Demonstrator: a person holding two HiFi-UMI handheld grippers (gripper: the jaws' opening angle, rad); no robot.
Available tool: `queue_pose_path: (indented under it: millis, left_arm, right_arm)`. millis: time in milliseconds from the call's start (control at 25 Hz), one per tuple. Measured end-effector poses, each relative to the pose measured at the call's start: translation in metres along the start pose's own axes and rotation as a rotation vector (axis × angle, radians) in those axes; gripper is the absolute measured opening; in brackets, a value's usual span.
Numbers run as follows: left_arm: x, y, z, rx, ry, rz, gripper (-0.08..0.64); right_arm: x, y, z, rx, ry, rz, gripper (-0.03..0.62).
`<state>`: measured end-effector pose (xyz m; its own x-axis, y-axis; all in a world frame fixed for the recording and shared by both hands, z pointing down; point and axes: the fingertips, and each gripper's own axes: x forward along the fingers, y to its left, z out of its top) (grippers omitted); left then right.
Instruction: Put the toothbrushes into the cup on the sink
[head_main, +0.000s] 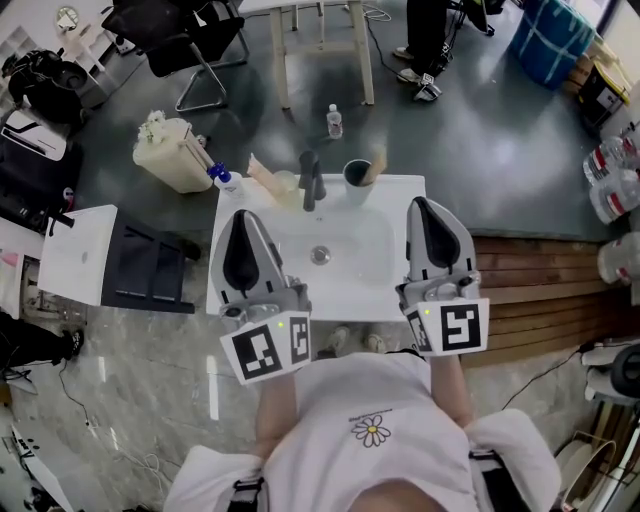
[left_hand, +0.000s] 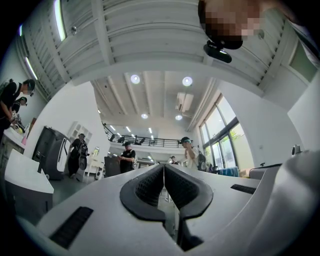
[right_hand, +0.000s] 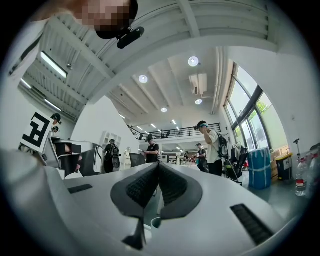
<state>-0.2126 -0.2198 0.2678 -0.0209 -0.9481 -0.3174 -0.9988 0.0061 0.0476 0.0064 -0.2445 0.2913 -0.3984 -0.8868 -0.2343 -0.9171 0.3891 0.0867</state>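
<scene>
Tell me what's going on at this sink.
A person stands at the white sink with a gripper in each hand. The left gripper and the right gripper are both shut and hold nothing; they hover over the basin, one on each side of the drain. The cup sits on the back rim, just right of the dark faucet. A pale handle, probably a toothbrush, leans out of it. No other toothbrush can be made out.
</scene>
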Motion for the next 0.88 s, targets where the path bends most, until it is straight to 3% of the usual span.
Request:
queue_pose_path:
  millis: [320, 520, 720, 880]
  left_arm:
    - [0.020, 0.005, -0.019, -0.015, 0.049, -0.053, 0.023]
    - [0.052, 0.016, -0.035, 0.003, 0.070, -0.089, 0.120]
    - [0.088, 0.029, -0.084, -0.041, 0.147, -0.131, 0.223]
    - [0.105, 0.050, -0.137, -0.128, 0.257, -0.108, 0.255]
  right_arm:
    - [0.004, 0.003, -0.009, 0.012, 0.020, -0.015, 0.011]
    - [0.001, 0.003, -0.009, 0.006, 0.030, -0.032, 0.011]
    - [-0.003, -0.005, -0.008, -0.001, 0.034, -0.064, 0.011]
    - [-0.009, -0.009, -0.008, -0.013, 0.043, -0.091, 0.011]
